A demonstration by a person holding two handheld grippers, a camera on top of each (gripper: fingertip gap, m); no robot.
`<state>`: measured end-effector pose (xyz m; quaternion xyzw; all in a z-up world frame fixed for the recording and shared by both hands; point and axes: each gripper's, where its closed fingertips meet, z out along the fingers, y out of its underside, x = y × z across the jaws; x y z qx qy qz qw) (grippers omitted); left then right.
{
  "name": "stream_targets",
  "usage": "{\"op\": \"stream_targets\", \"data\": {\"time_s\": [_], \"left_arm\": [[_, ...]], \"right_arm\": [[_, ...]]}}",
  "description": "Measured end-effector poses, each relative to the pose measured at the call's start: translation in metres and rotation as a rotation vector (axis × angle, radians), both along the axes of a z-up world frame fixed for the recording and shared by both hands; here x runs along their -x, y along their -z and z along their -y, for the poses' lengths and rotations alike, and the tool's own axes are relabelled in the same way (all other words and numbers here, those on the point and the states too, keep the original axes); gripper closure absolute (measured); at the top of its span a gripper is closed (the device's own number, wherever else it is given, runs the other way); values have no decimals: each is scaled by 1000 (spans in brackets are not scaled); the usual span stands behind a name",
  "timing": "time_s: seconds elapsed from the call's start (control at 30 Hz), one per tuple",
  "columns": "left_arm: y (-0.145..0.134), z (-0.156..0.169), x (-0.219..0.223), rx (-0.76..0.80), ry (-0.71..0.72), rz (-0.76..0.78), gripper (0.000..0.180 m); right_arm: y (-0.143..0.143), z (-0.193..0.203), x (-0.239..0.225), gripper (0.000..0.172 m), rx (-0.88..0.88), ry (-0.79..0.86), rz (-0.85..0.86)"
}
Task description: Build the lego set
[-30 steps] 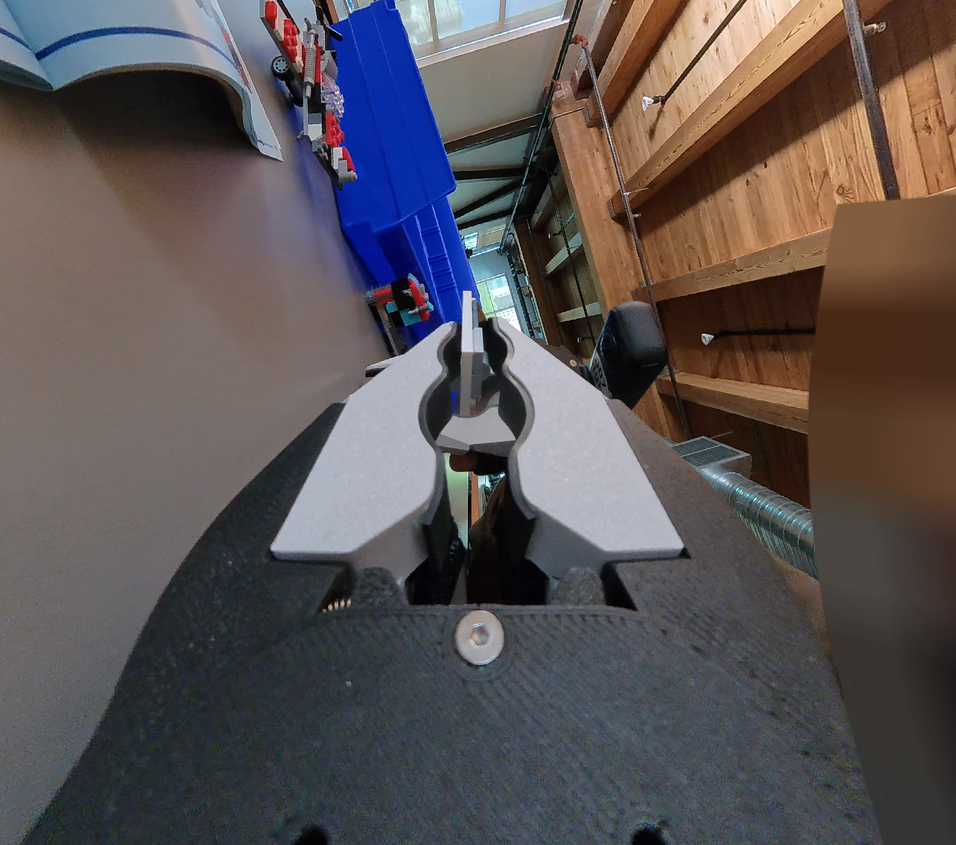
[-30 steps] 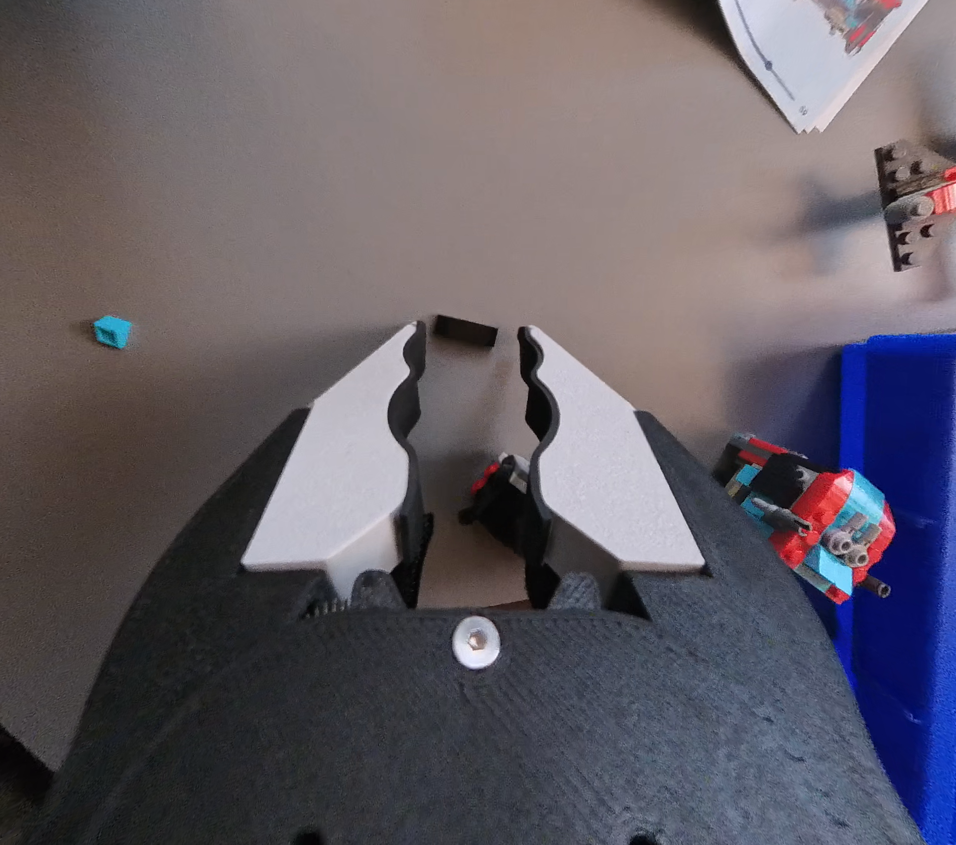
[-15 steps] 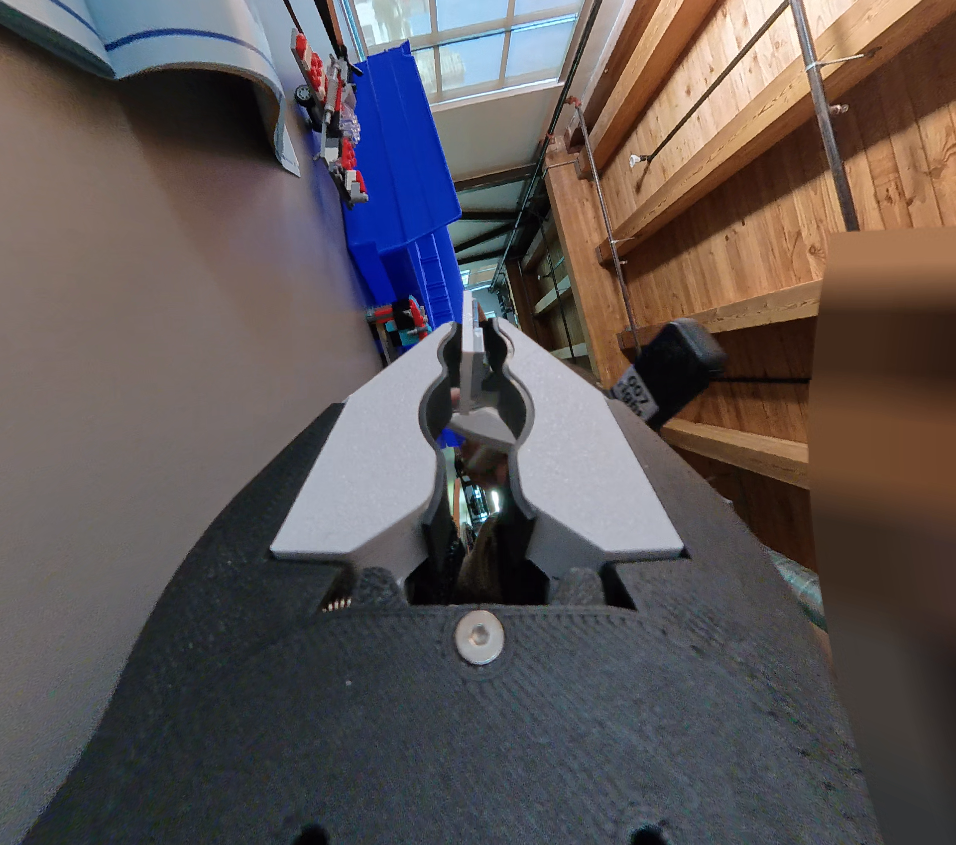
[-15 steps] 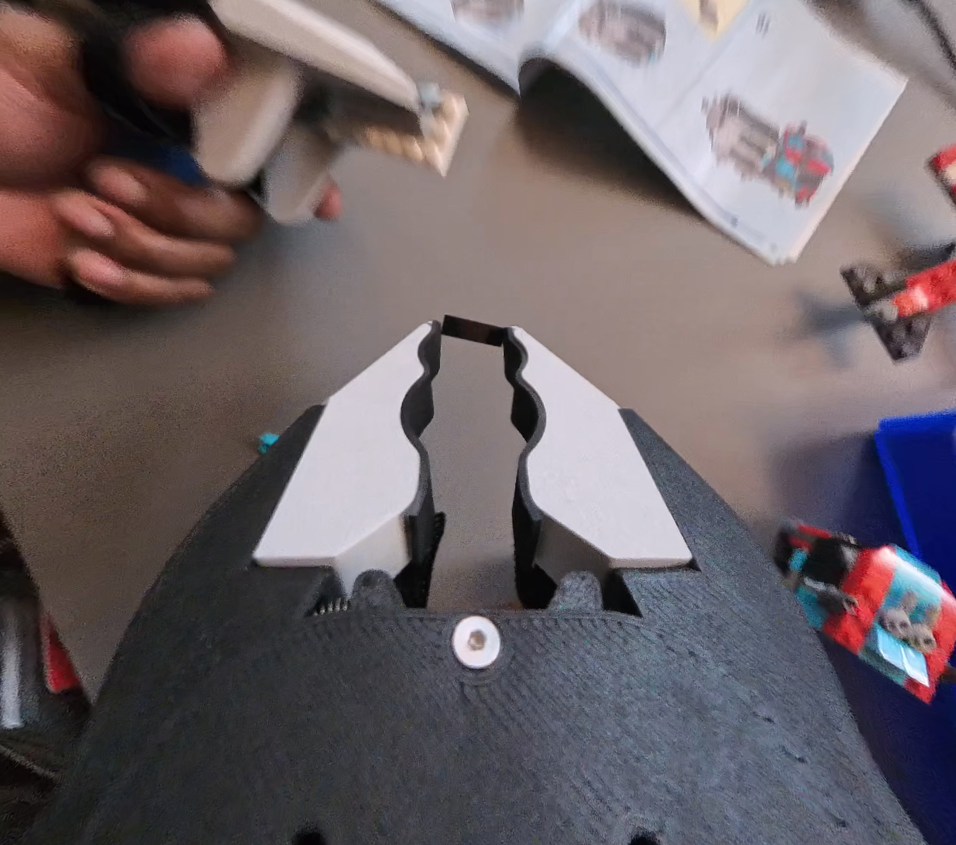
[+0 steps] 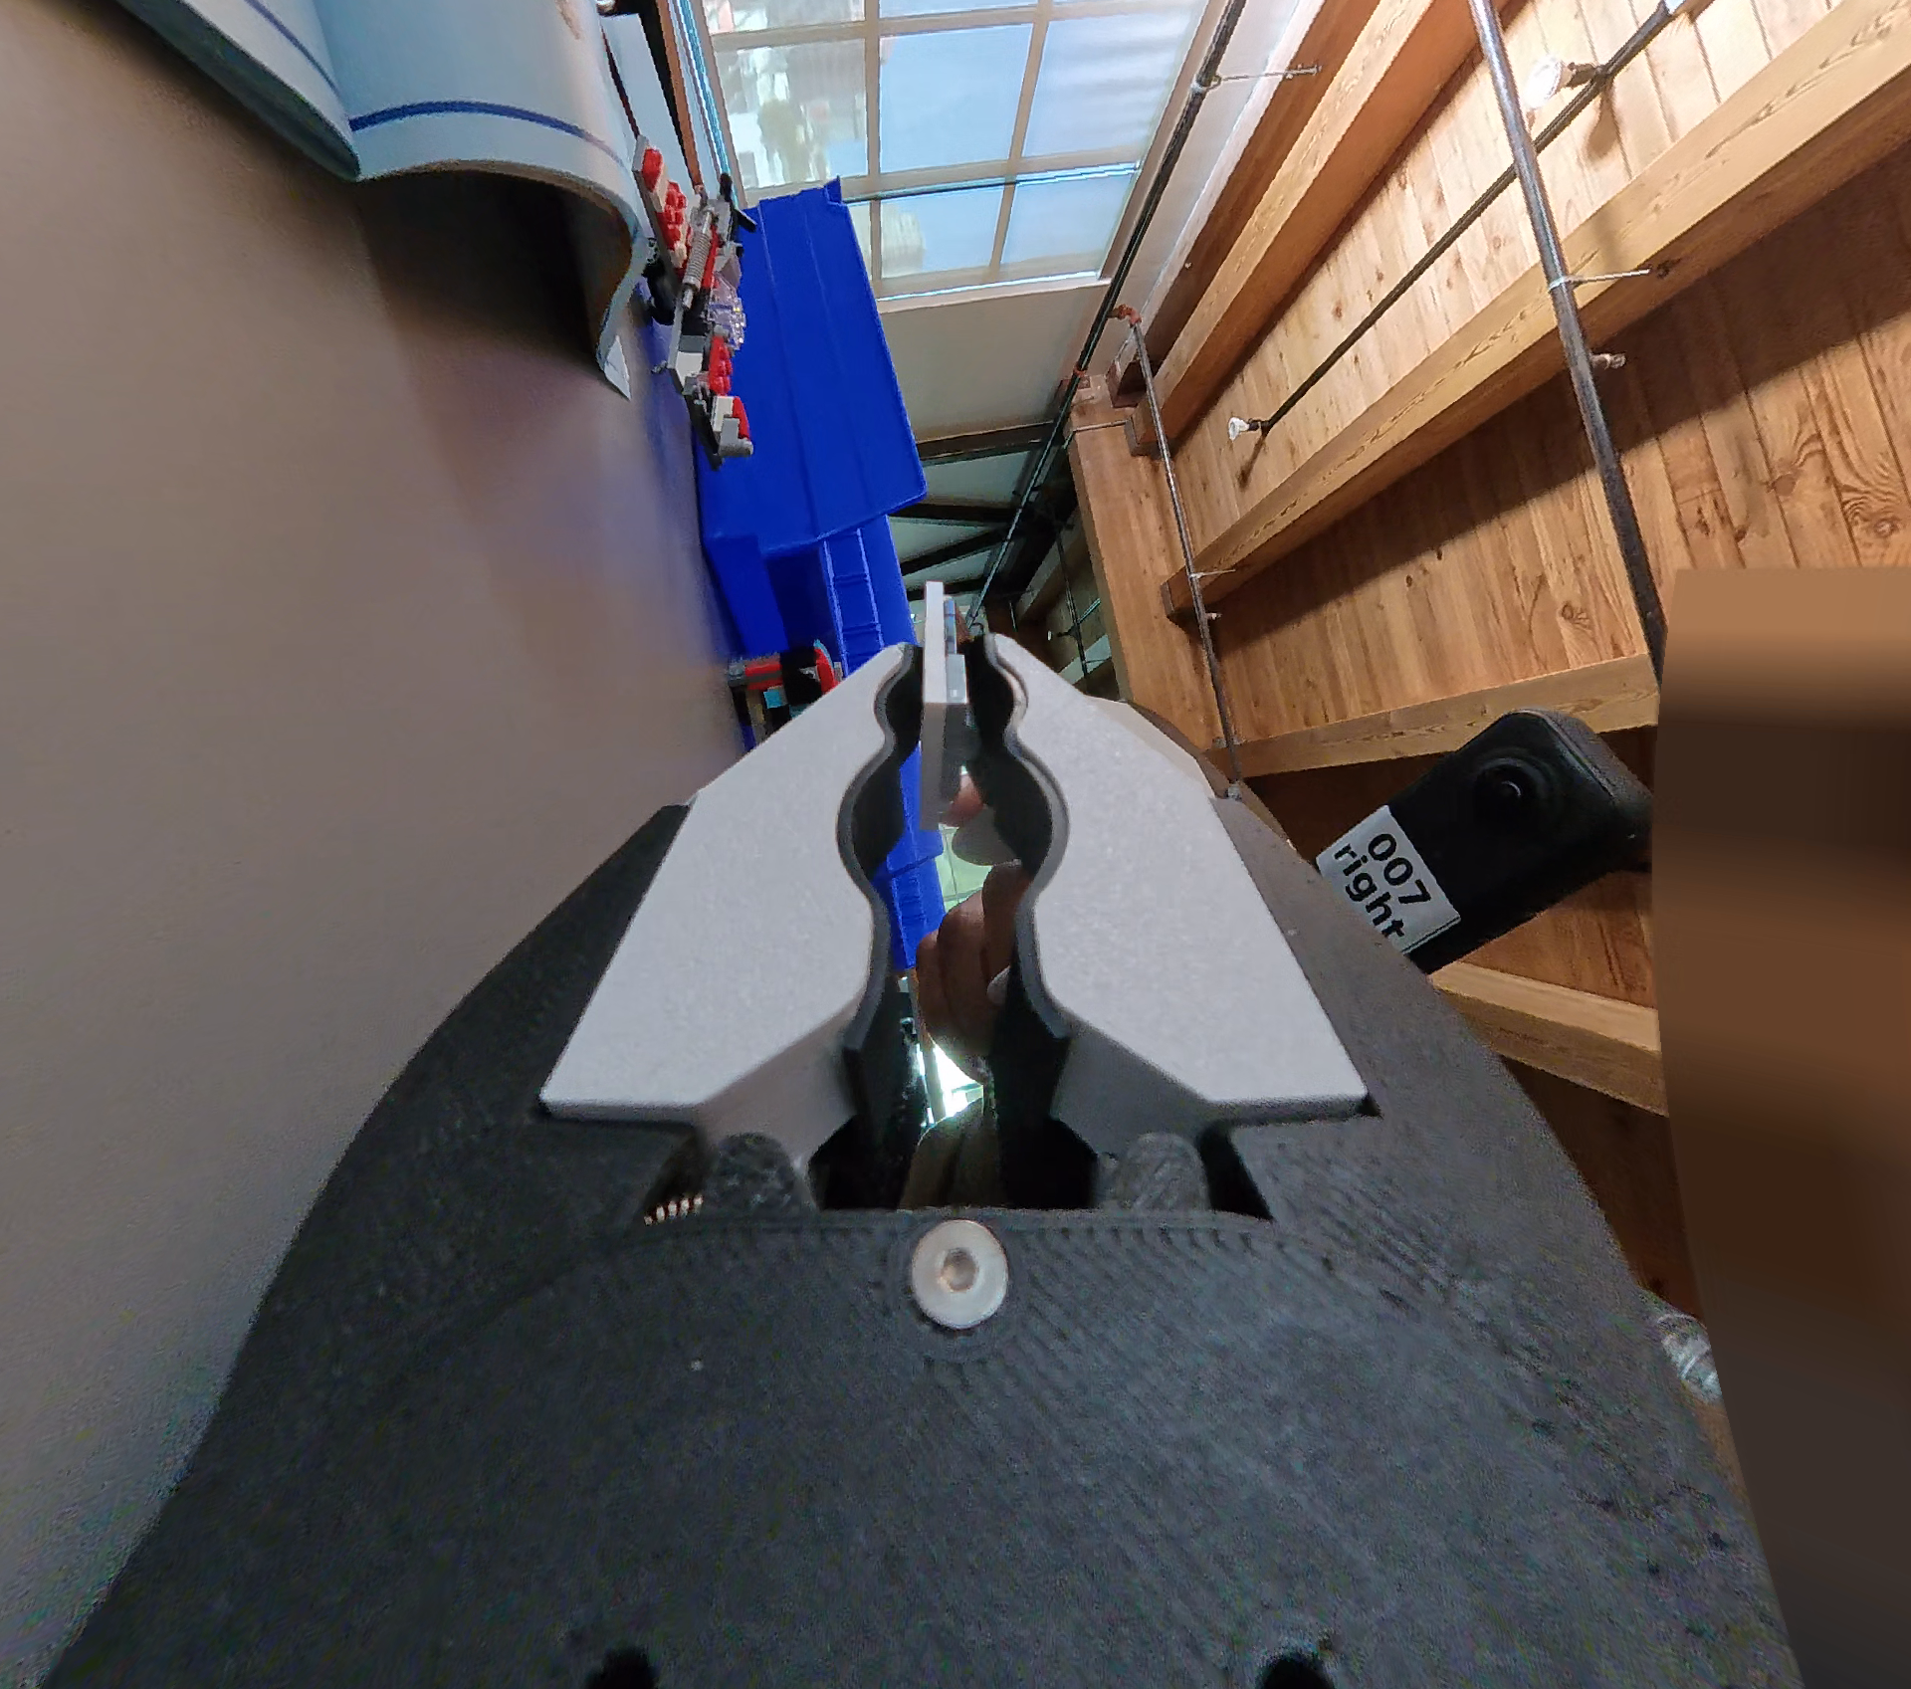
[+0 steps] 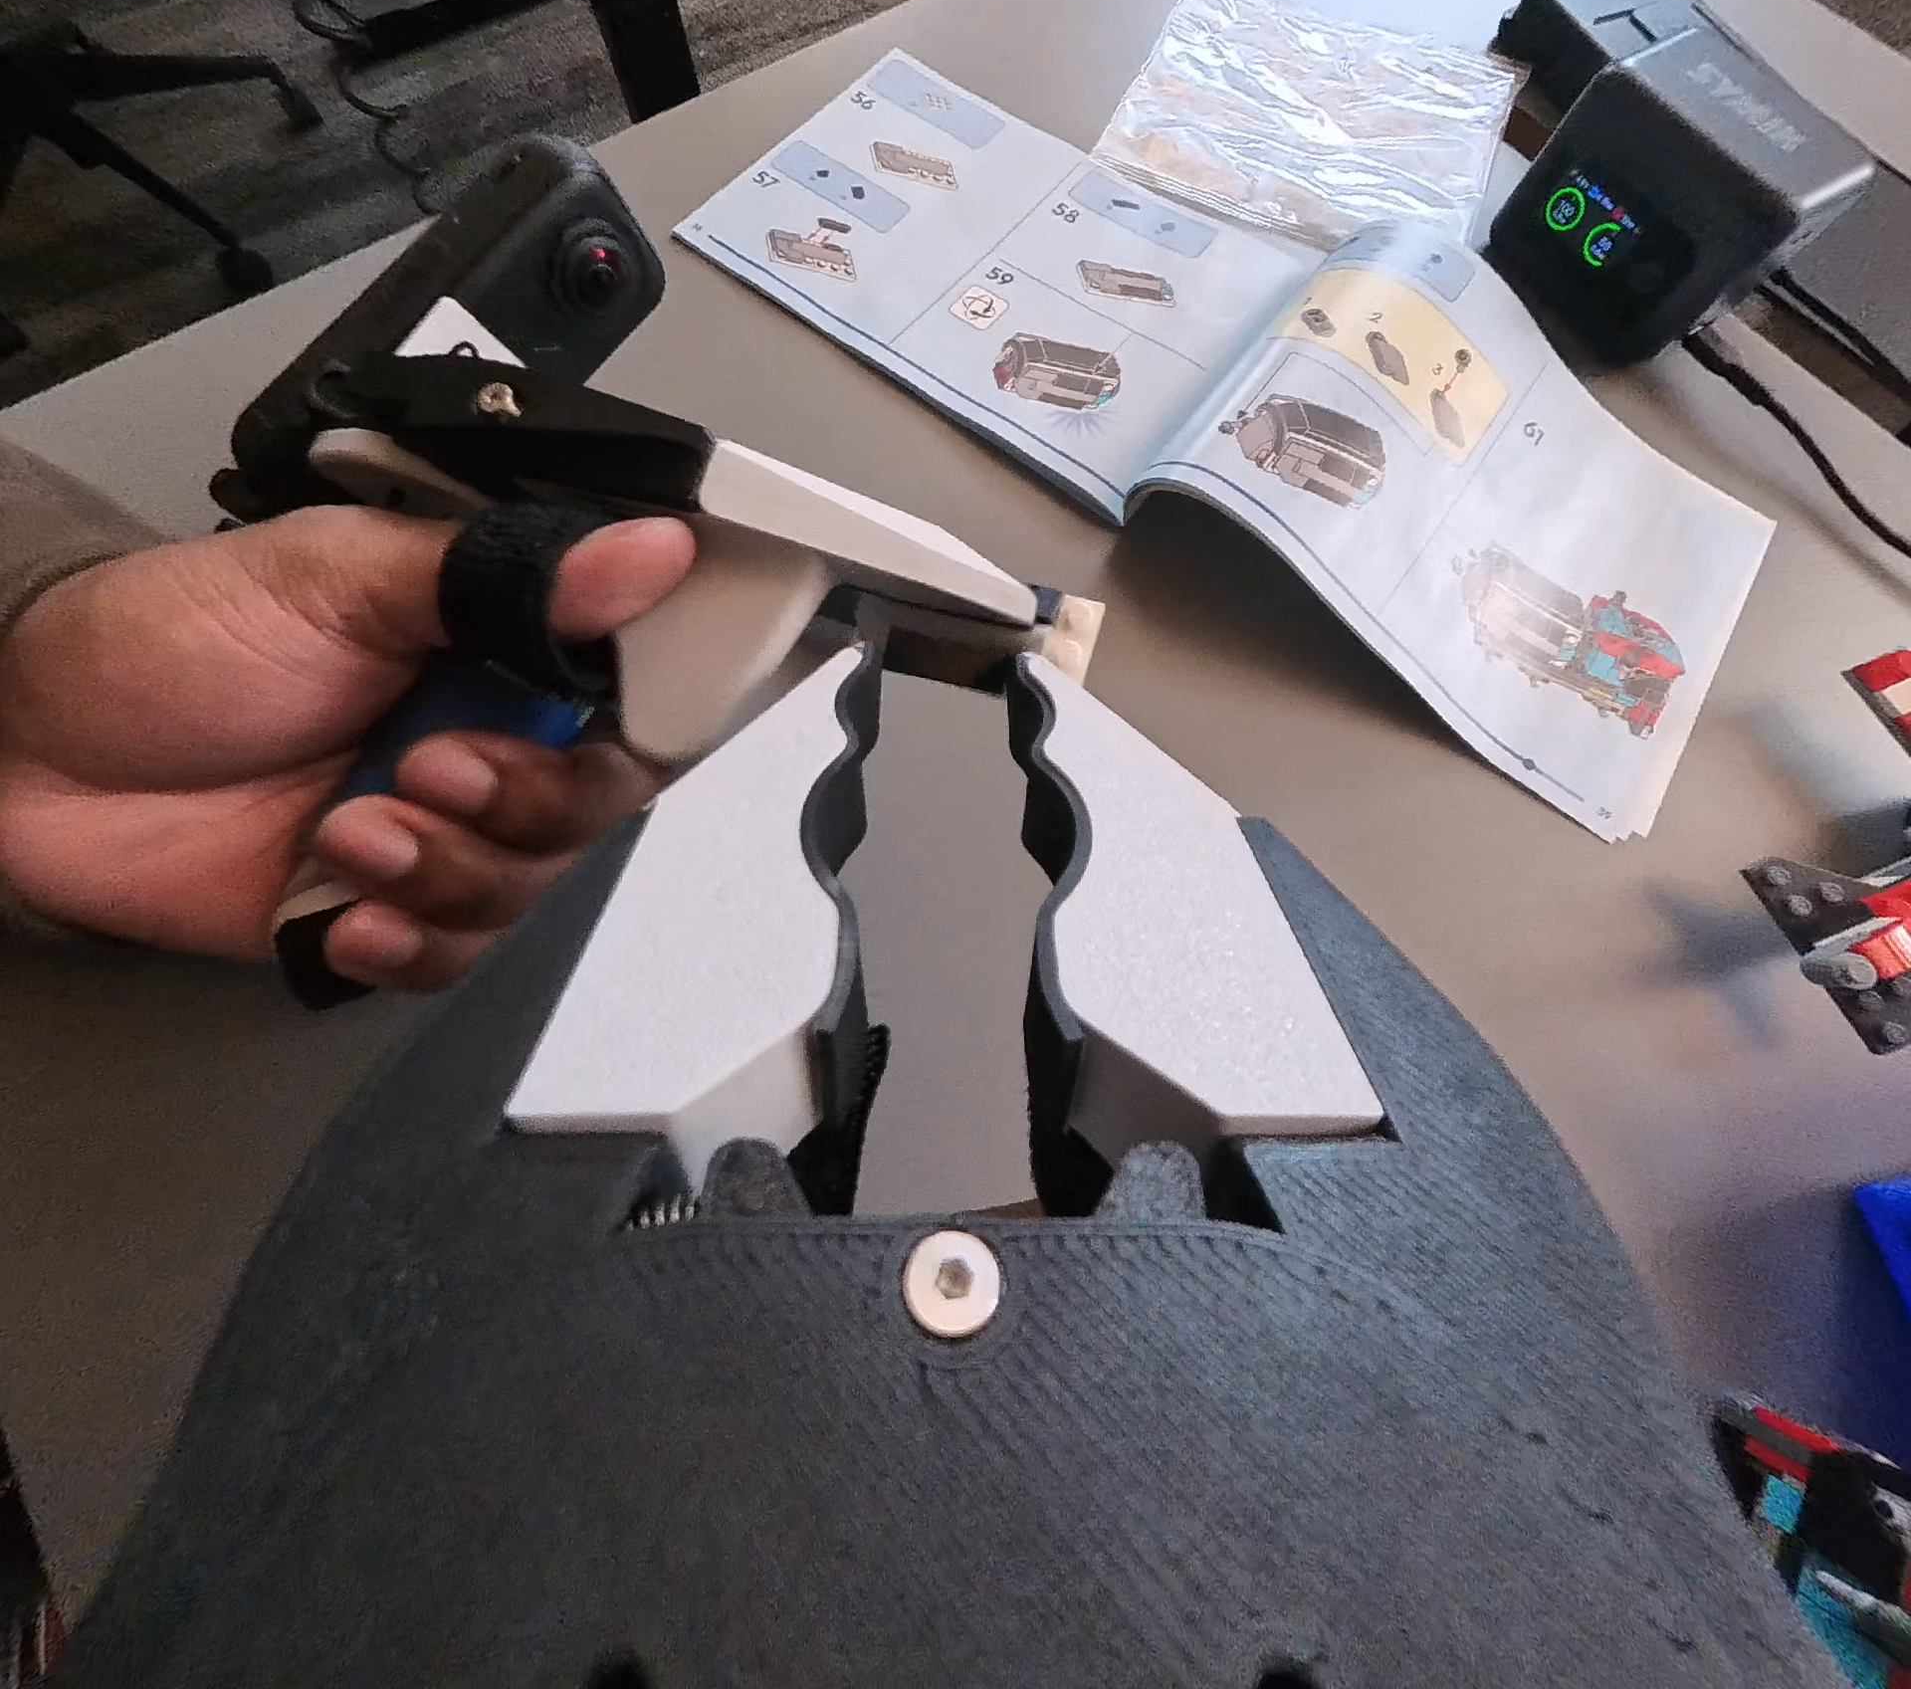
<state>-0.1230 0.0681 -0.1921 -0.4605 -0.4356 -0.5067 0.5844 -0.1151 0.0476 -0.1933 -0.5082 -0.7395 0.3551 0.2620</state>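
My left gripper (image 5: pixel 946 667) is shut on a thin pale brick plate (image 5: pixel 943 709), seen edge-on between its pads. In the right wrist view the left gripper (image 6: pixel 1019 605) is held in a person's hand (image 6: pixel 259 709), and the plate (image 6: pixel 1078 636) sticks out past its tips. My right gripper (image 6: pixel 939 665) is shut on a small dark brick (image 6: pixel 936 673) pinched across its fingertips. It holds the brick just under the left gripper's tips, above the grey table (image 6: pixel 1293 812). The right gripper's black camera (image 5: pixel 1499 822) shows at the right of the left wrist view.
An open instruction booklet (image 6: pixel 1241 357) lies on the table, with a clear plastic bag (image 6: pixel 1303 99) and a black device with a lit screen (image 6: pixel 1655 212) behind it. Partly built brick models (image 6: pixel 1851 926) sit at the right. Blue bins (image 5: pixel 817 419) stand near another model (image 5: pixel 703 326). The tips of both grippers are at nearly the same place.
My right gripper closed on the dark brick on the table, then lifted it up to the left gripper's tips. The left gripper stays shut on the plate and has turned slightly.
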Motion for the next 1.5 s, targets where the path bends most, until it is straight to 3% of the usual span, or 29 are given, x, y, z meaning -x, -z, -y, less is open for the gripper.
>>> {"op": "stream_targets", "data": {"time_s": [0.93, 1.3, 1.5], "left_arm": [[4, 5, 8, -16, -39, 87, 169], [1, 6, 9, -49, -36, 118, 169], [-1, 7, 12, -74, -46, 134, 169]], "right_arm": [[3, -4, 11, 145, -152, 32, -29], [-1, -5, 12, 141, -99, 37, -55], [-5, -10, 11, 125, 19, 70, -72]]}}
